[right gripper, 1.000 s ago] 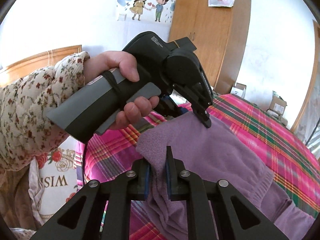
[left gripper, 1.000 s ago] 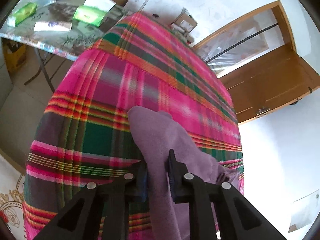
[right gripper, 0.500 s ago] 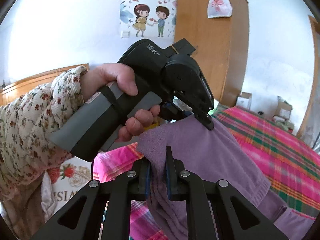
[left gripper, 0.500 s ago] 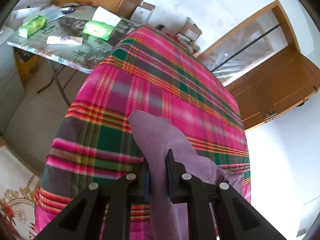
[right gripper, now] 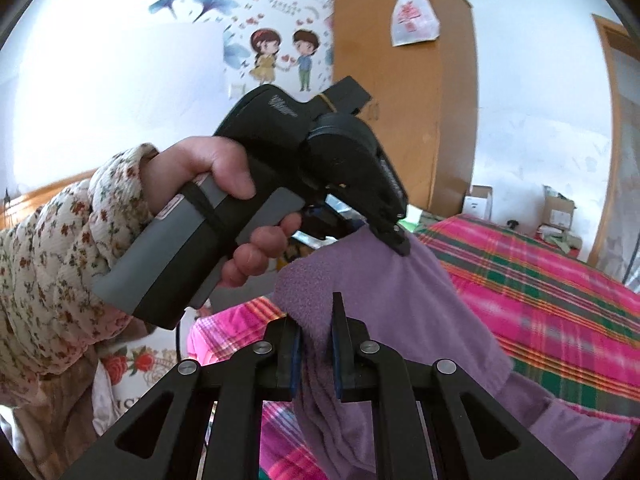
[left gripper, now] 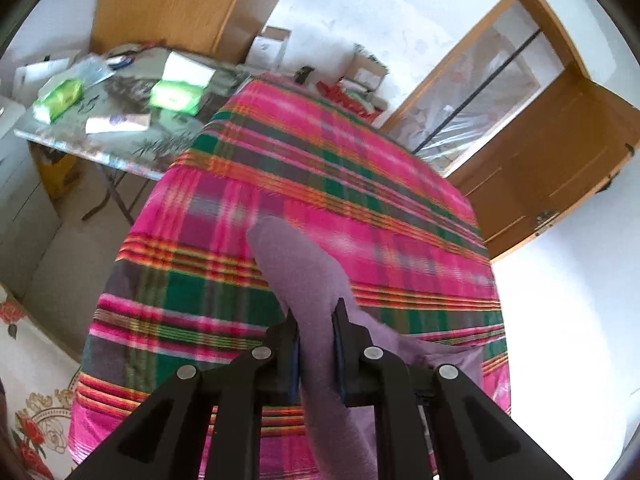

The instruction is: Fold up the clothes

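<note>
Pinching purple garment [right gripper: 400,300], both hand-held grippers; only right view shows gripping hand [right gripper: 208,184].

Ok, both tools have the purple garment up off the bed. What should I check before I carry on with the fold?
1. Left tool shut on the purple garment: ok.
2. Right tool shut on the same garment: ok.
3. Top edge spanning between the two tools without a big sag: ok in the right wrist view.
4. Lower end of the garment clear of the plaid bedspread: not ok, it trails onto it at lower right in the right wrist view.
5. Bedspread free for laying down: ok, no other items show on it.
6. Fabric free of twists below the tools: cannot tell, hidden behind the fingers.
</note>
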Motion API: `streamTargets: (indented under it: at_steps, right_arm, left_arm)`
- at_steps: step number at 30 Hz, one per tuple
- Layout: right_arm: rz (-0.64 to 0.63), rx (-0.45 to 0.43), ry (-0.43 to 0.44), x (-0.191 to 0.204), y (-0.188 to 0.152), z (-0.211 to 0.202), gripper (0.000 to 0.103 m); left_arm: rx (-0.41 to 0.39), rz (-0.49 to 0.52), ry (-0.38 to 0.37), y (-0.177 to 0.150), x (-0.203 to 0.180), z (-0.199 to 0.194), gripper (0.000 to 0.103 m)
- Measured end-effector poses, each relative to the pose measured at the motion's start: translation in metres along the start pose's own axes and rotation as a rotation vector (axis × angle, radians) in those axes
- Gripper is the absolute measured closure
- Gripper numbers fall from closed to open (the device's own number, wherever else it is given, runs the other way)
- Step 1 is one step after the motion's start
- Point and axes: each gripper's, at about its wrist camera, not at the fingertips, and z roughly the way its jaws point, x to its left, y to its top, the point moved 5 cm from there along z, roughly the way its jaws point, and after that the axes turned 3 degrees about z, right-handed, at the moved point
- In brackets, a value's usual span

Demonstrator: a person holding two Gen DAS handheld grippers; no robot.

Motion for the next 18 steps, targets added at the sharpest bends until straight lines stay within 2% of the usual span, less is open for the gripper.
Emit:
streamTargets:
  at_steps: [9,13,18]
  right_arm:
    - [0.021,-0.105,-0.089,-0.031,0.005,-0.055,0.091]
    - [0.039,-0.140,-0.134,-0.048,0.004,-0.078,0.091]
    - [0.063,-0.167,-0.192,-0.064,0.002,-0.102,0.091]
  left_arm:
    - [-0.027,0.081,-0.082,0.003,-0.068,-0.007,0.089]
    - [-0.013,0.128,-0.127,0.002,-0.105,0.000,0.089]
    - [0.013,0.202,-0.142,-0.001,-0.147,0.013,0.089]
